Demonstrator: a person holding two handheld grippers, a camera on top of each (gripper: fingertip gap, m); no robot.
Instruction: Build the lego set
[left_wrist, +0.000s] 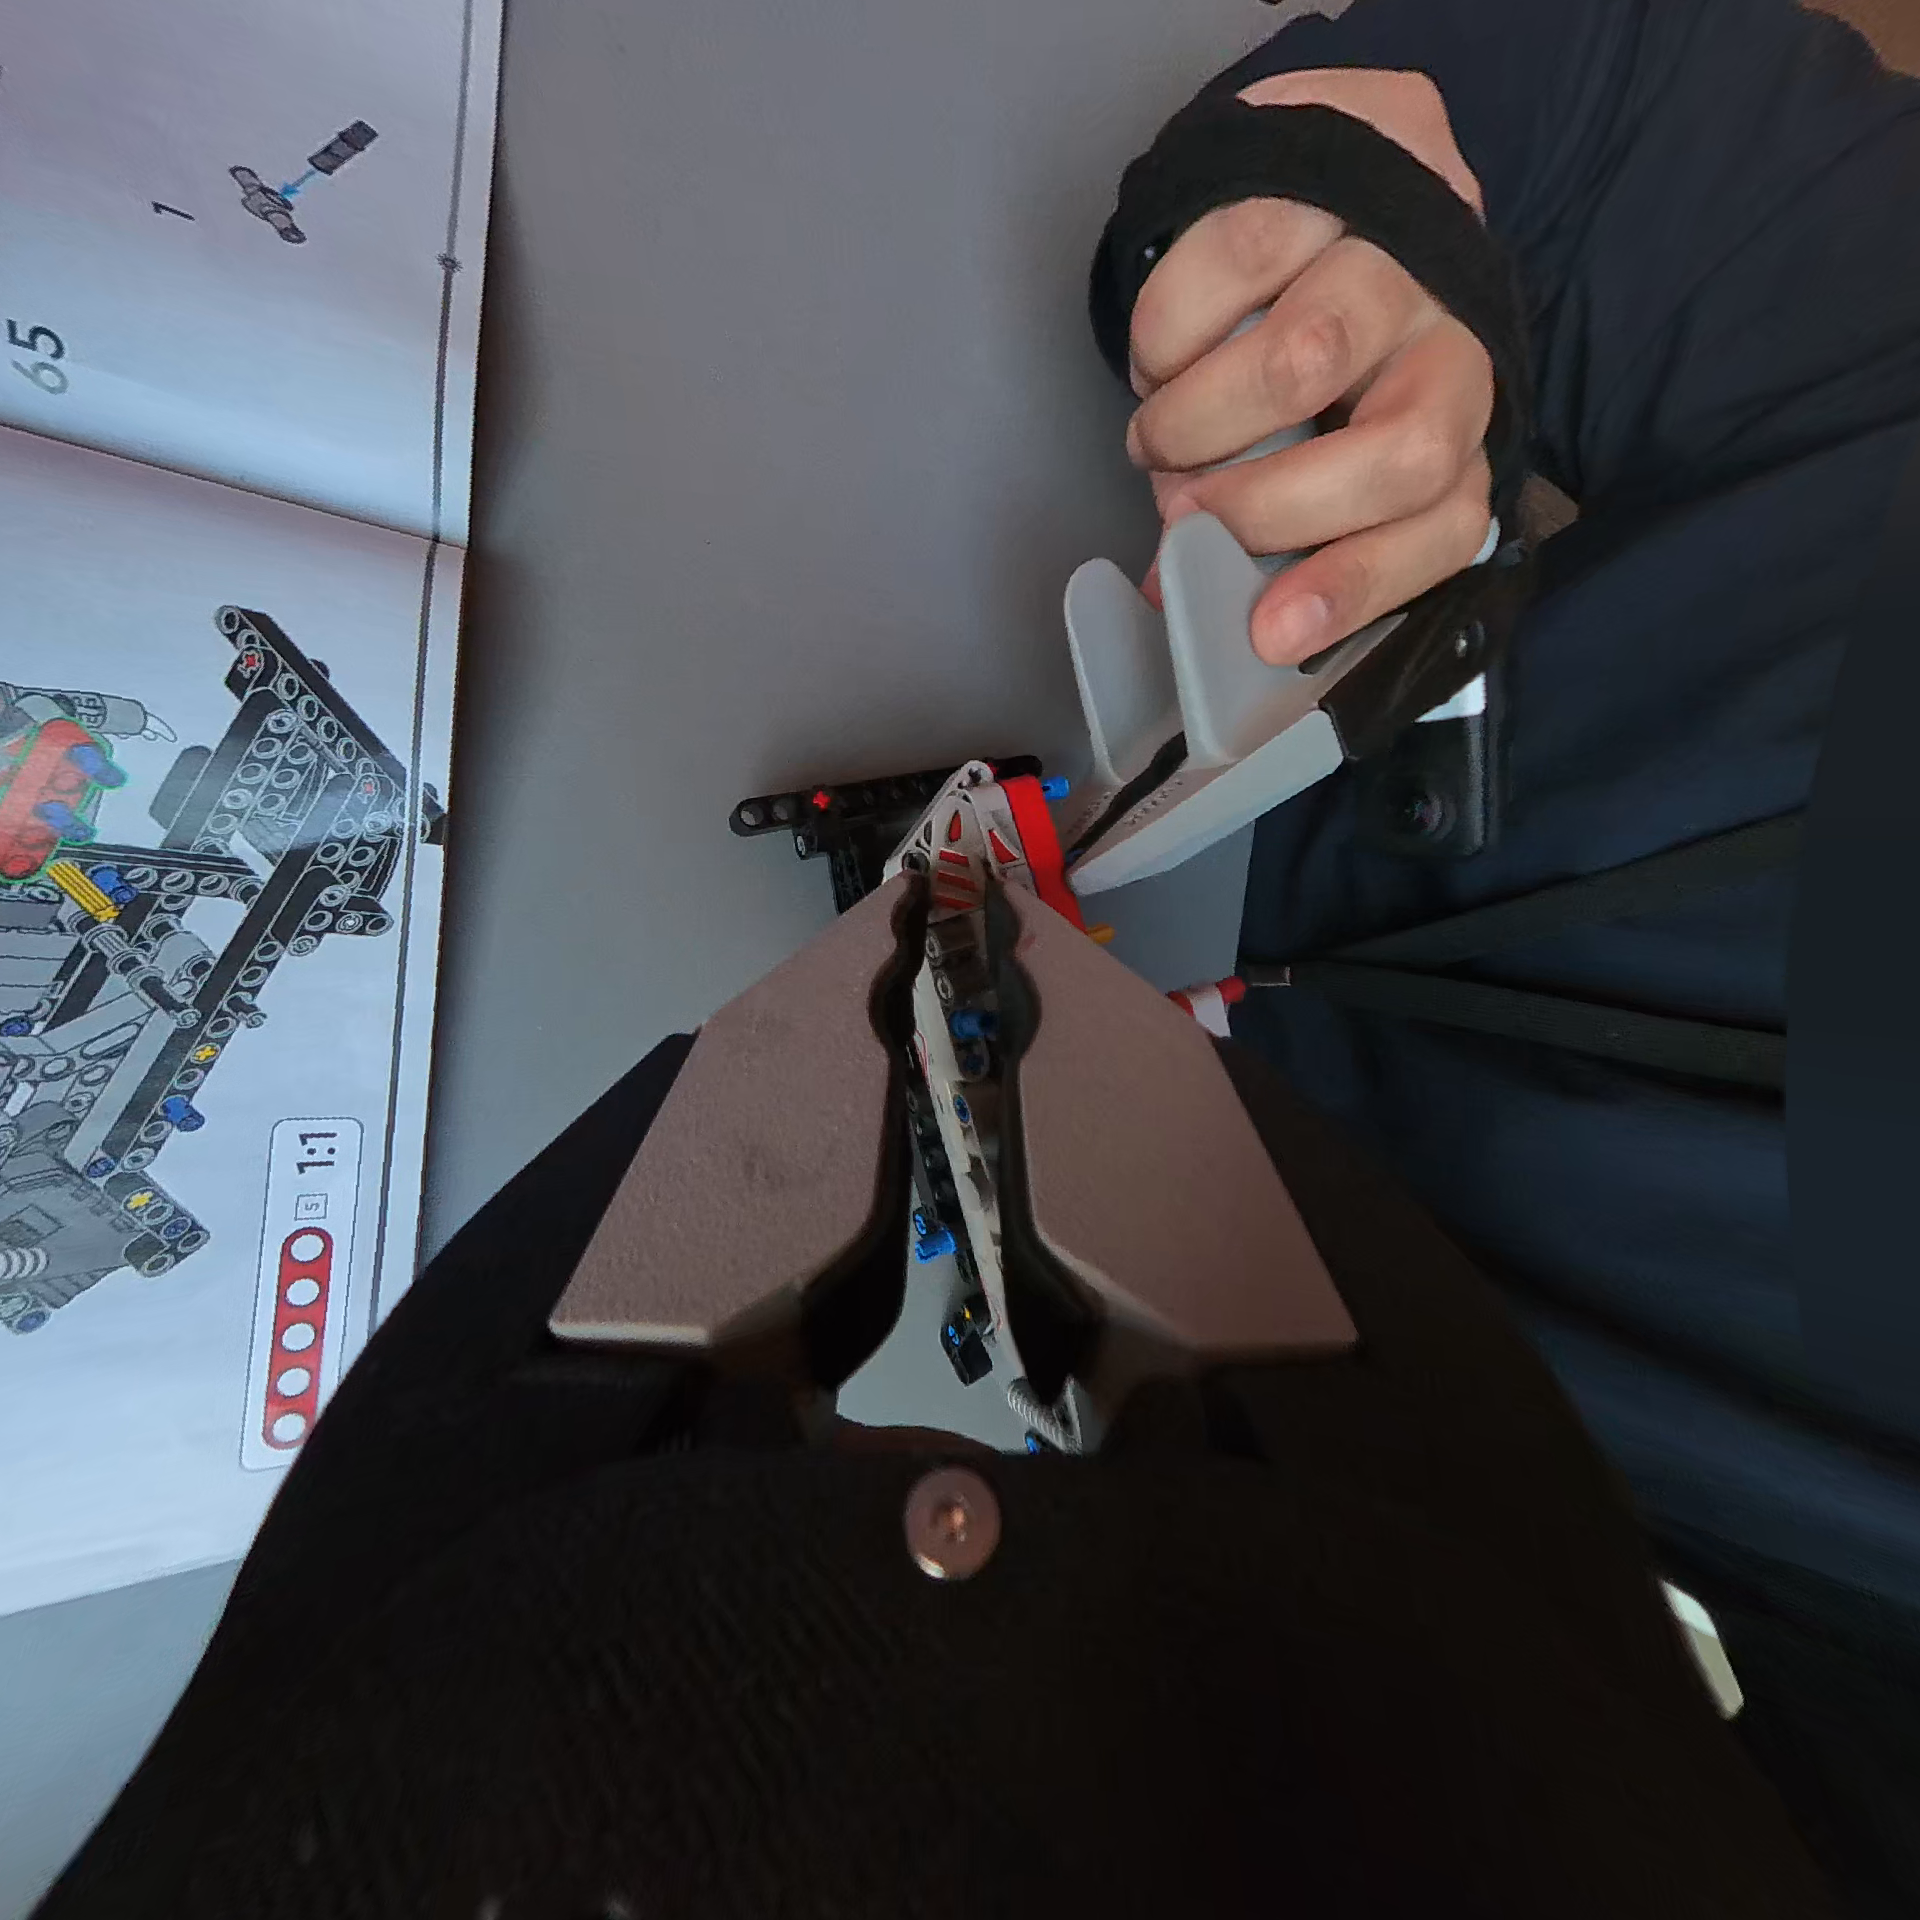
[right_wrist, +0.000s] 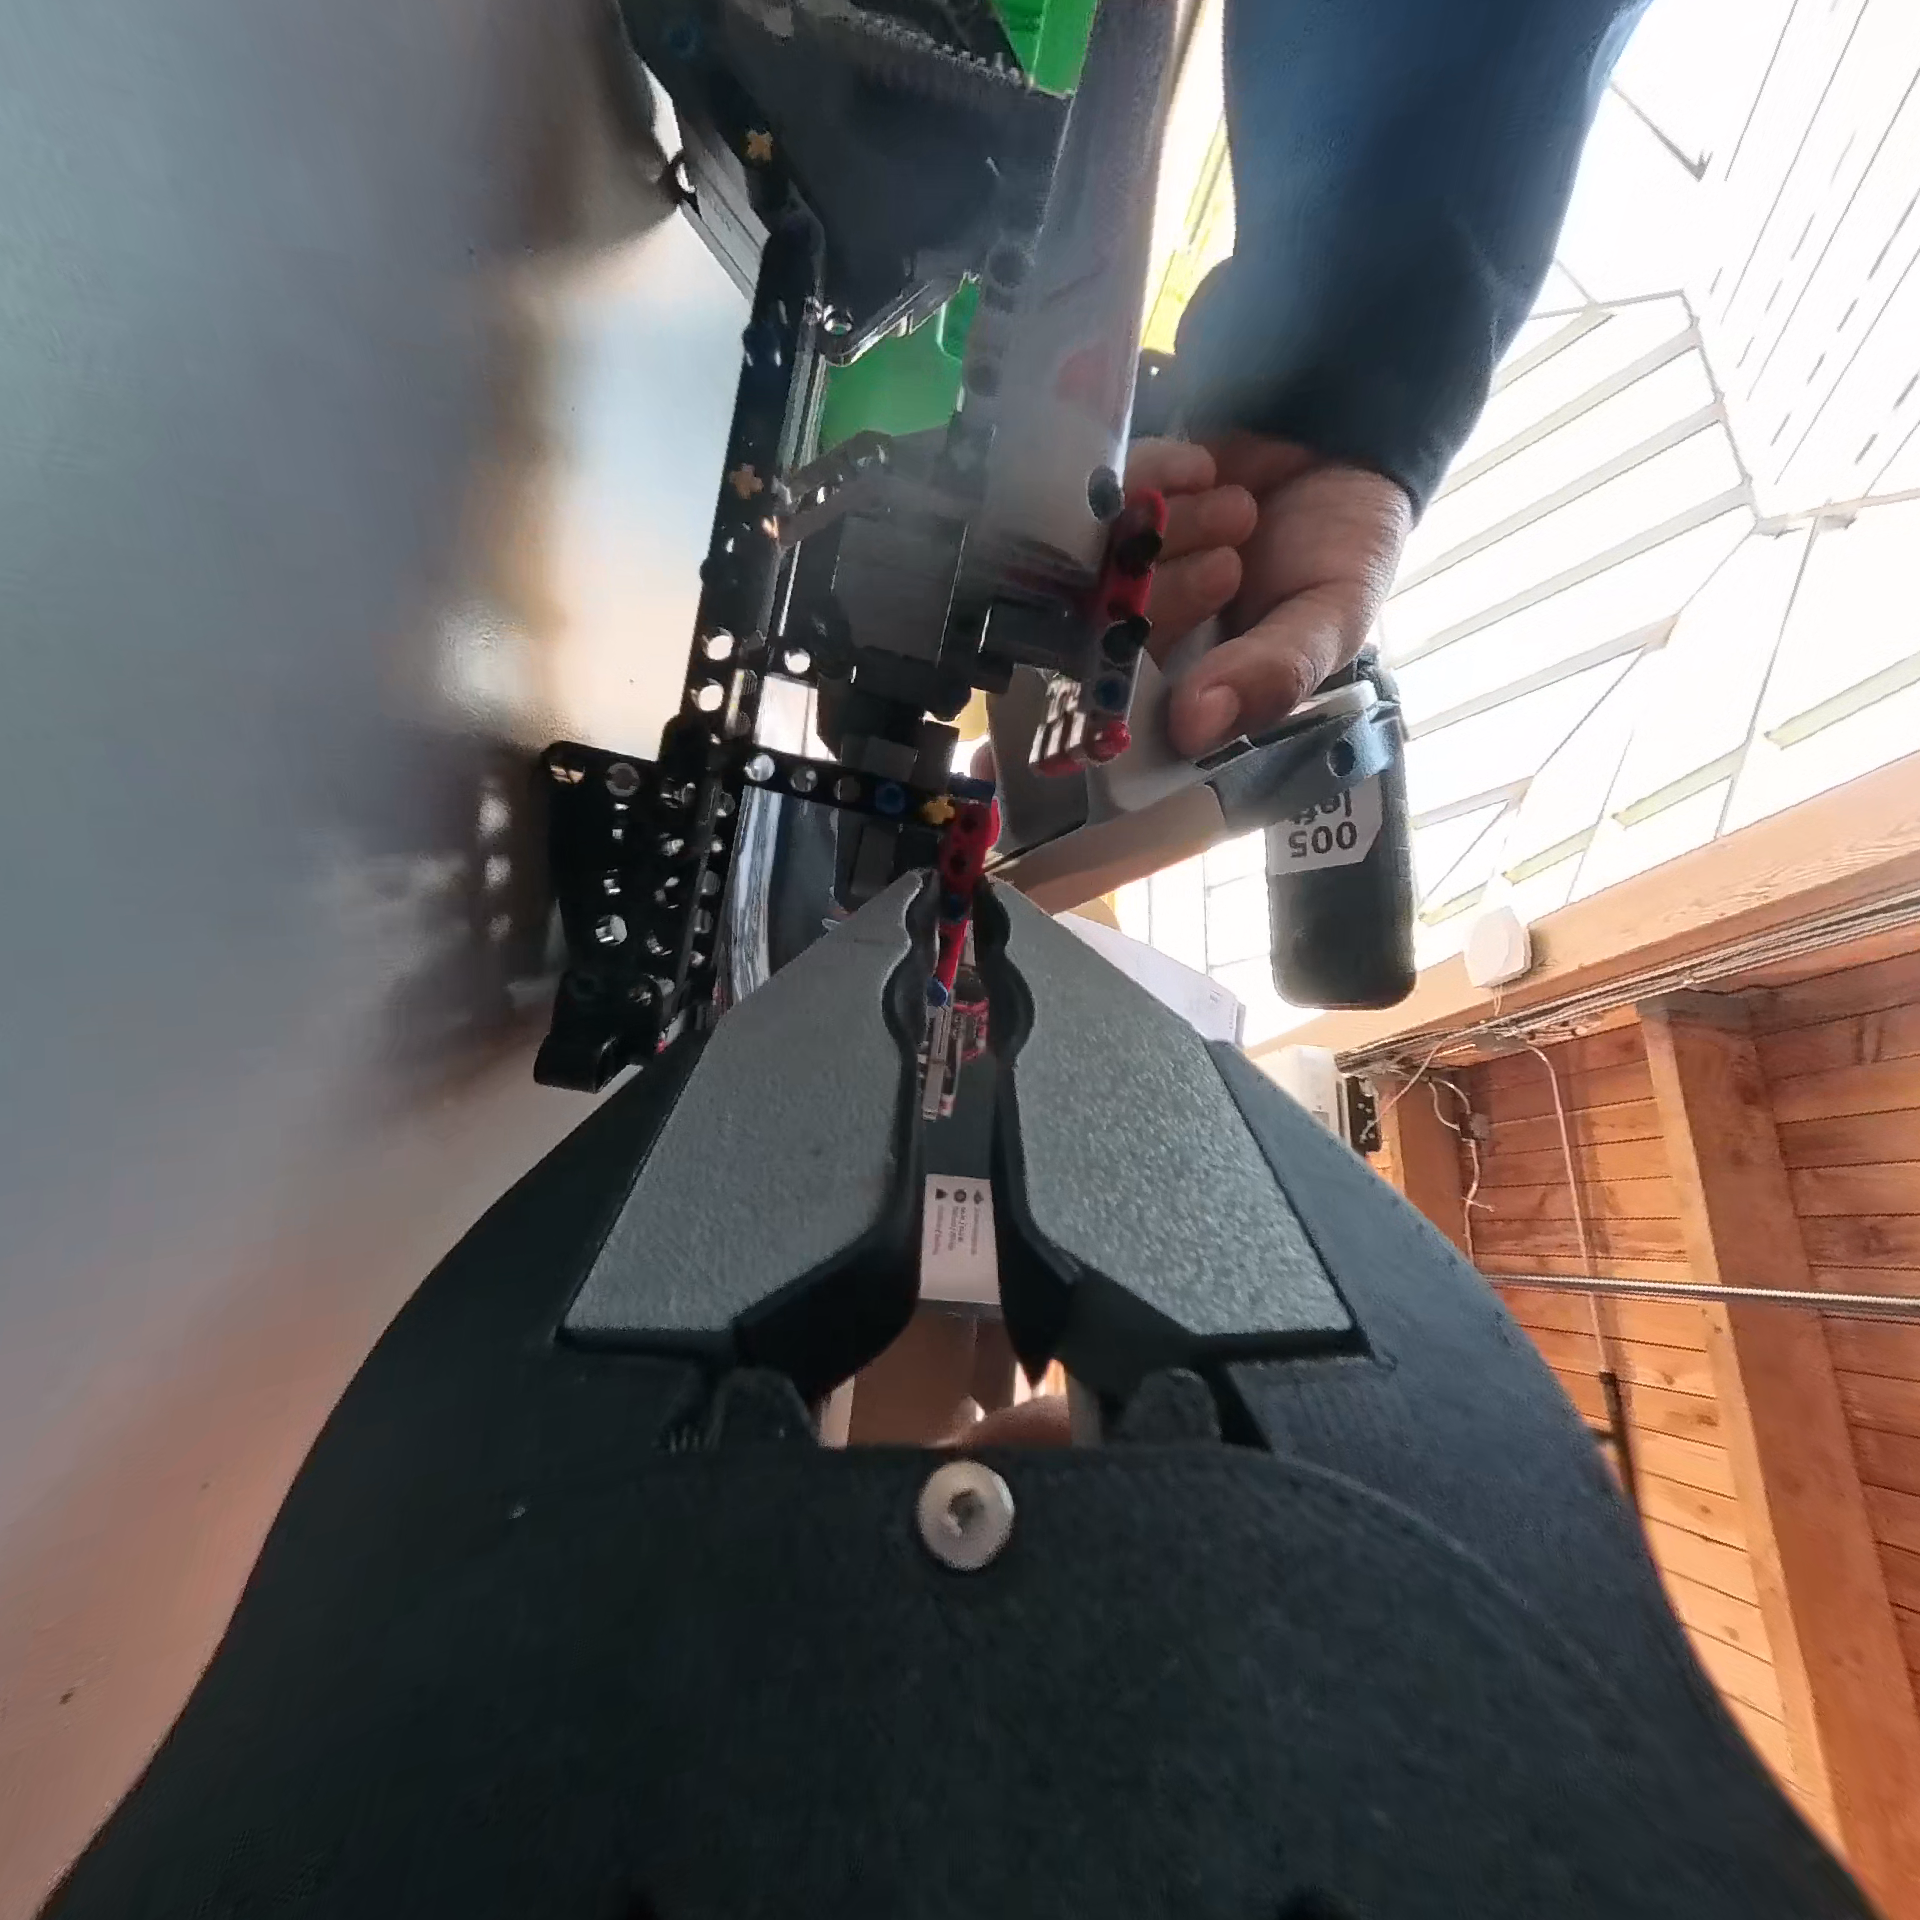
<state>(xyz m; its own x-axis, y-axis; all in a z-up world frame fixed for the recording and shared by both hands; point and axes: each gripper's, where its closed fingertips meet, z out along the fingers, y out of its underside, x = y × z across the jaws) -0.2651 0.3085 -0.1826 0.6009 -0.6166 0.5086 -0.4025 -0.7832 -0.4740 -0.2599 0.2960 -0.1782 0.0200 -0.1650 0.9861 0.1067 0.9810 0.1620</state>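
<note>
Evidently an attaching step. Left to right: the instruction booklet (left_wrist: 208, 831) lies open on the worktop (left_wrist: 779, 416); the left gripper (left_wrist: 951, 894) has its jaws clamped on the lego model (left_wrist: 966, 852), on its white panel; the right gripper (right_wrist: 956, 891) has its jaws closed on a red beam (right_wrist: 966, 842). Advise aligning holes squarely before pressing (model braced). The mating pins are hidden by the jaws; the model's upper part is blurred and cropped.

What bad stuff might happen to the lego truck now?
1. The left gripper pinches only the thin white panel of the model; it might pop off under the model's weight.
2. The right gripper nips just the tip of a small red beam; pushing it crooked could make it slip out or miss its pins.
</note>
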